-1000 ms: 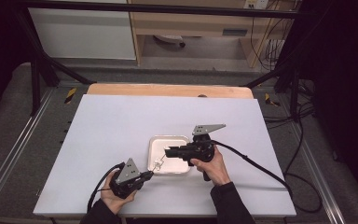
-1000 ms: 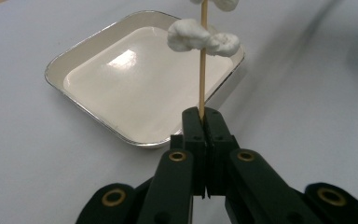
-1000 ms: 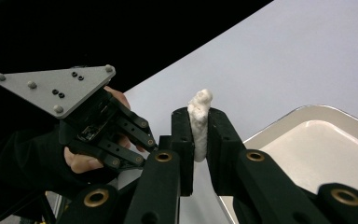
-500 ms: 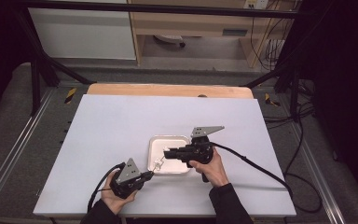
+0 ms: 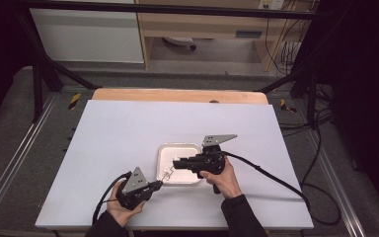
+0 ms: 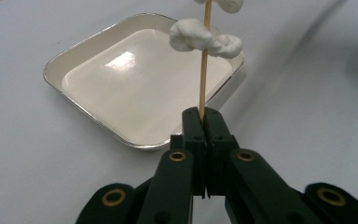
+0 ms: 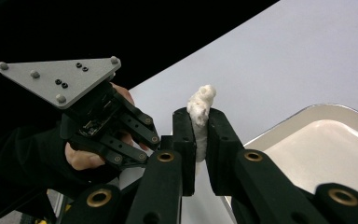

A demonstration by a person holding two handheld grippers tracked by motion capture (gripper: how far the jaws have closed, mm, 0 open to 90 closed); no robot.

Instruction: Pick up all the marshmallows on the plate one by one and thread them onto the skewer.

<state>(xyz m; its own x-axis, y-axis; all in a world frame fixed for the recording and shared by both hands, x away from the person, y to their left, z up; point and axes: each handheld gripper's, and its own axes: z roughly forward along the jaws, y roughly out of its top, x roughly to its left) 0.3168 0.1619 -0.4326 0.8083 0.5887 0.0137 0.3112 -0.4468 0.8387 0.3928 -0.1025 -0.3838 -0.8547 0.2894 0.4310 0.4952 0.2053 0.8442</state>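
My left gripper (image 6: 204, 119) is shut on the lower end of a thin wooden skewer (image 6: 203, 79) that rises over the tray. A soft white lump (image 6: 200, 37) is threaded on the skewer, and another sits higher at the frame's top edge. My right gripper (image 7: 199, 116) is shut on a soft white piece (image 7: 200, 105) squeezed between its pads. In the high view the left gripper (image 5: 159, 184) sits at the tray's near left corner, and the right gripper (image 5: 175, 163) reaches in from the right, its tip meeting the skewer (image 5: 167, 173).
A shallow square white tray (image 5: 179, 149) with a silver rim lies on the white tabletop (image 5: 128, 133); its inside looks bare. A cable (image 5: 271, 175) trails right from the right gripper. A wooden strip (image 5: 177, 95) borders the table's far edge.
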